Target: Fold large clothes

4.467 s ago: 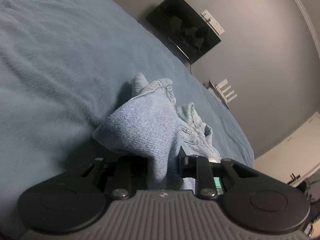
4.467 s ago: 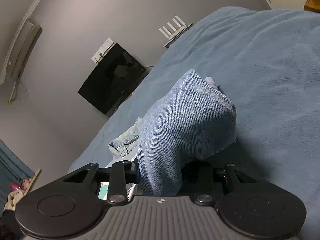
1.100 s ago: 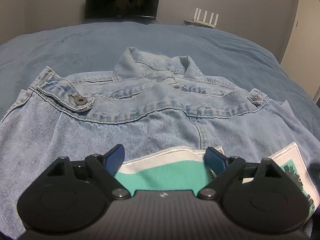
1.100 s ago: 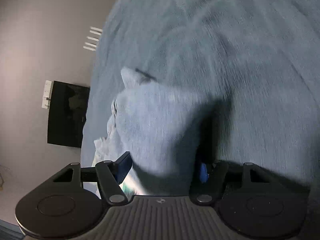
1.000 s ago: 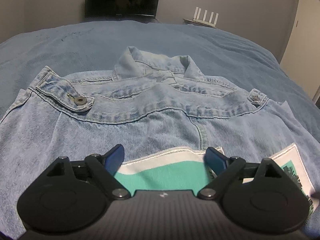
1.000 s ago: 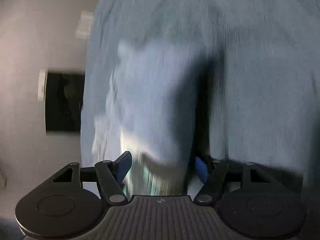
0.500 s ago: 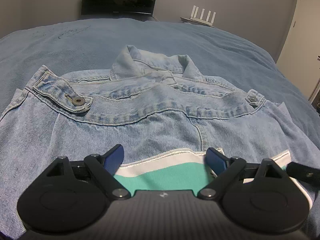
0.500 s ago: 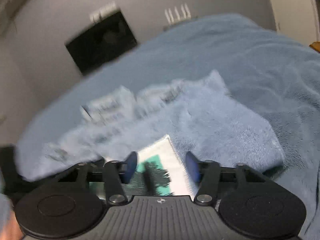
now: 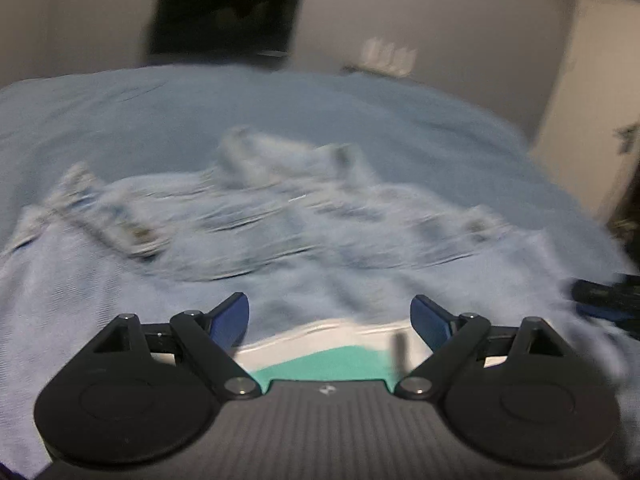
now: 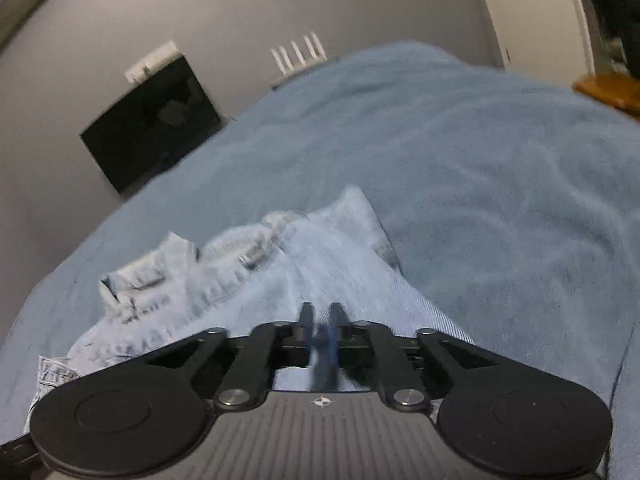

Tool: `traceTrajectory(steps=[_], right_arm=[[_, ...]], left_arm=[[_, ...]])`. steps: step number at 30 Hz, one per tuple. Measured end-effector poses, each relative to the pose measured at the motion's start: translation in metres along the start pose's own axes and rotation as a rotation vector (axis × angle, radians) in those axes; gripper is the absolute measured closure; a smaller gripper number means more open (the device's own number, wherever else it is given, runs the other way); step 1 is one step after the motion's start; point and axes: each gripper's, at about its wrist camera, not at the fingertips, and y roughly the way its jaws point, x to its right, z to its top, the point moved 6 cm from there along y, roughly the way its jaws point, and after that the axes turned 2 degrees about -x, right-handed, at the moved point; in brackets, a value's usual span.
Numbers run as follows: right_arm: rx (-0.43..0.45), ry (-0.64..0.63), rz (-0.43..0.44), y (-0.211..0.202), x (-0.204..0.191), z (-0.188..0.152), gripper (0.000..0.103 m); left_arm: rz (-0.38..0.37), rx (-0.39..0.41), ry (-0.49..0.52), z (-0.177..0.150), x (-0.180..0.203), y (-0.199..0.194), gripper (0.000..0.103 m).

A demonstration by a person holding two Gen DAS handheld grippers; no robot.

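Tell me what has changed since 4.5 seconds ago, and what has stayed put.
Both grippers then held bunched denim off the bed. Now the denim jacket lies spread on the blue blanket. The left gripper has let go and stands open over the teal patch; the right gripper is shut, apparently empty. The collar still points toward the TV.

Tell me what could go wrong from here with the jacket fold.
1. The left gripper is open, so nothing pins the jacket; it may shift.
2. The right gripper looks shut low over the denim; whether it pinches cloth is unclear, so a pull could drag the fold open.
3. Both views are blurred, so aiming is uncertain.
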Motion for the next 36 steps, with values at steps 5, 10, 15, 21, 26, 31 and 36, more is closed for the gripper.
traceTrajectory(steps=[5,10,15,21,26,31,36], right_arm=[[-0.012,-0.239,0.011,0.017,-0.021,0.001,0.062],[-0.089,-0.470,-0.025,0.047,-0.028,-0.005,0.062],[-0.070,-0.515,-0.143,0.065,-0.021,0.005,0.062],[-0.069,-0.443,-0.124,0.062,-0.013,0.008,0.062],[-0.053,-0.396,-0.051,0.031,-0.016,0.004,0.051],[-0.044,-0.511,0.134,-0.011,-0.054,-0.012,0.043],[-0.165,-0.730,0.125,-0.028,-0.061,-0.050,0.042]], left_arm=[[-0.150,-0.006,0.147,-0.010,0.046,-0.002,0.014],[-0.128,-0.055,0.269,-0.027,0.057,0.010,0.014],[-0.058,-0.034,0.221,-0.020,0.036,0.014,0.017],[0.029,-0.054,0.161,-0.015,0.008,0.011,0.017],[0.076,-0.033,0.166,-0.023,-0.003,-0.021,0.017],[0.018,-0.073,0.135,-0.033,0.000,-0.054,0.017],[0.056,-0.166,0.115,-0.054,-0.018,-0.071,0.017]])
